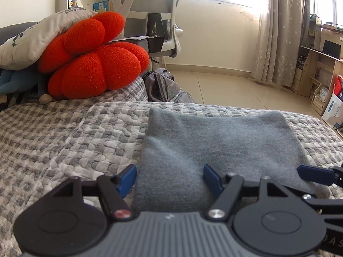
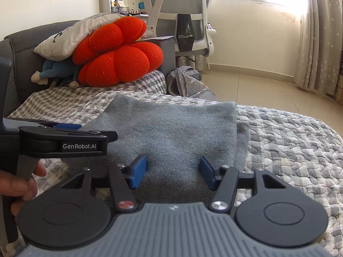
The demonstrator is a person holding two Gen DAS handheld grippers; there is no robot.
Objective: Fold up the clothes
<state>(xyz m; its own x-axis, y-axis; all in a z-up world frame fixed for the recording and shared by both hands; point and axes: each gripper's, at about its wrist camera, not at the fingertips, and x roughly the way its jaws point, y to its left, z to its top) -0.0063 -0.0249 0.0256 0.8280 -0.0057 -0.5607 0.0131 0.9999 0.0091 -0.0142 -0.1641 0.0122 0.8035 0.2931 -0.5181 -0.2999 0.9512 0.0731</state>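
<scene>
I'm seeing the folded grey garment (image 1: 223, 150) lying flat on the bed's grey-and-white quilt (image 1: 64, 141), near the edge closest to me. Left gripper (image 1: 170, 181) is hovering over the garment's near-left part, jaws spread, one blue pad off the cloth's left edge, the other over the fabric, nothing clamped. Right gripper (image 2: 172, 173) is sitting over the garment's near-right part, jaws apart, blue pads either side of a patch of cloth; I can't tell if the tips are touching it, no pinch visible. A hand (image 2: 19, 184) is gripping the left tool's handle in the right wrist view. Red knitted cushion (image 1: 92, 55) and a grey pillow (image 1: 36, 38) are sitting at the far left, office chair (image 2: 182, 15) behind
</scene>
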